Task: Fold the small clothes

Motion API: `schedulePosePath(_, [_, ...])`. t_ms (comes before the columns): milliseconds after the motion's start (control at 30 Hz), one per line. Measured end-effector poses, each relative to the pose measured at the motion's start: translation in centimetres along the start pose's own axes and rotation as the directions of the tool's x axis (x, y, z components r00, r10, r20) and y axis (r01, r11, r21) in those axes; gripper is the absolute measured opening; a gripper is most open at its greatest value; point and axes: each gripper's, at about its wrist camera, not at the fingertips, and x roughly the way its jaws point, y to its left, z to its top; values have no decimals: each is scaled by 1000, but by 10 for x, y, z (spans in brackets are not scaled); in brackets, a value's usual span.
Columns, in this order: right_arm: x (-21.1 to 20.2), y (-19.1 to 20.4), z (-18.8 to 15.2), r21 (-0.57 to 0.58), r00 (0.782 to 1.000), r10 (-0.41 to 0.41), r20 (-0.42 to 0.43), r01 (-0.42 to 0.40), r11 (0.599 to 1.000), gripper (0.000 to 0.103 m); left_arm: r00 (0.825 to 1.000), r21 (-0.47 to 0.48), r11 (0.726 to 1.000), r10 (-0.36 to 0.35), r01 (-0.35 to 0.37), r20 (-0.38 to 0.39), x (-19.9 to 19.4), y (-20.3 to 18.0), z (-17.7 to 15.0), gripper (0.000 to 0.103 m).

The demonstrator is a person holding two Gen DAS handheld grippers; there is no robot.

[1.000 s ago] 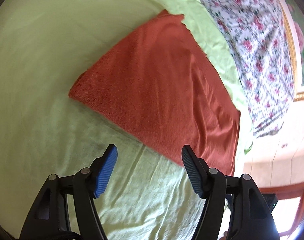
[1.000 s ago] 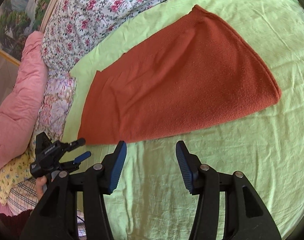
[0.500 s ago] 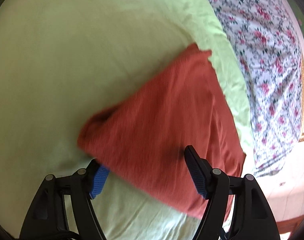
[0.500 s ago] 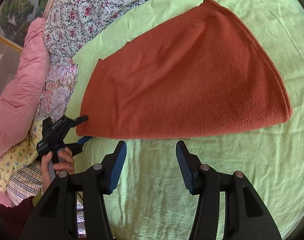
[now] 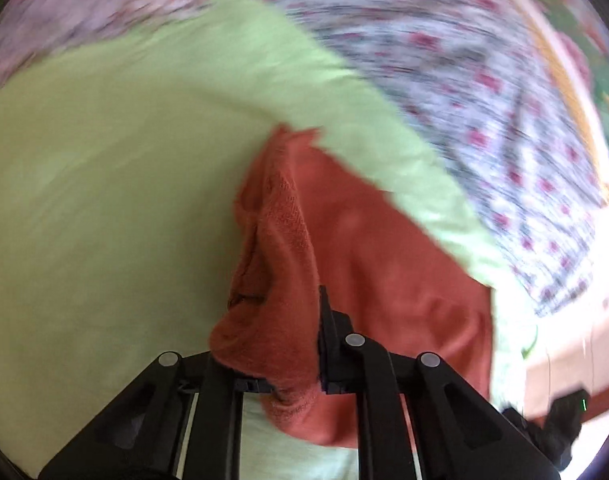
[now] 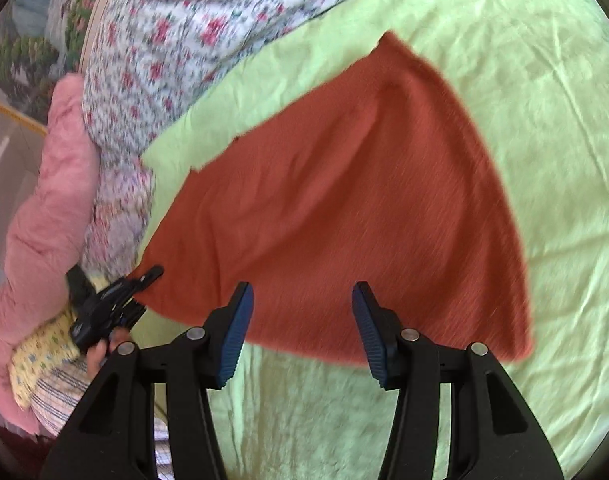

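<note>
A rust-orange knit garment [image 6: 344,208] lies spread on a light green sheet [image 6: 544,120]. My left gripper [image 5: 272,360] is shut on a corner of the garment [image 5: 280,264], which bunches up between its jaws and lifts off the sheet; the view is blurred. In the right wrist view the left gripper [image 6: 144,278] shows at the garment's left corner, held by a hand. My right gripper [image 6: 302,332] is open and empty, its blue pads [image 6: 236,332] over the garment's near edge.
A floral quilt [image 6: 176,40] lies along the far side of the sheet. A pink cushion [image 6: 44,208] and a yellow patterned cloth [image 6: 40,360] lie at the left. A framed picture [image 6: 28,60] hangs beyond.
My left gripper has moved onto the garment's corner, shut on it and begun lifting it. My right gripper has moved forward over the near edge, still open.
</note>
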Motion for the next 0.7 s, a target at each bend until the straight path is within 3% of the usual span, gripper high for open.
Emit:
schedulePosePath(133, [-6,-15,24,48,999,30,21,-31,998,53,996,205,975,-87,88,-12,-6,-80,-13,8])
schedulePosePath(233, [-8,-22,43,67,998,56,21,-57,996,53,990,353,925,-125,142,-69,9,-138,-40,8])
schedulePosePath(333, [-6,-24,63,78,994,108,17,-109,991,53,984,475,867,-83,149,-157,42,-176,-82,8])
schedulePosePath(467, [19,-23,81,81,988,146,-51,-142,987,58,983,594,799,20,94,-182,75,-194,-128,8])
schedulePosePath(600, [60,-8,96,37,979,152,-136,-148,988,58,985,609,788,16,94,-172,71,-193,-131,8])
schedulePosePath(700, [94,8,106,-21,975,120,-186,-126,992,58,984,598,794,-2,109,-177,65,-185,-128,8])
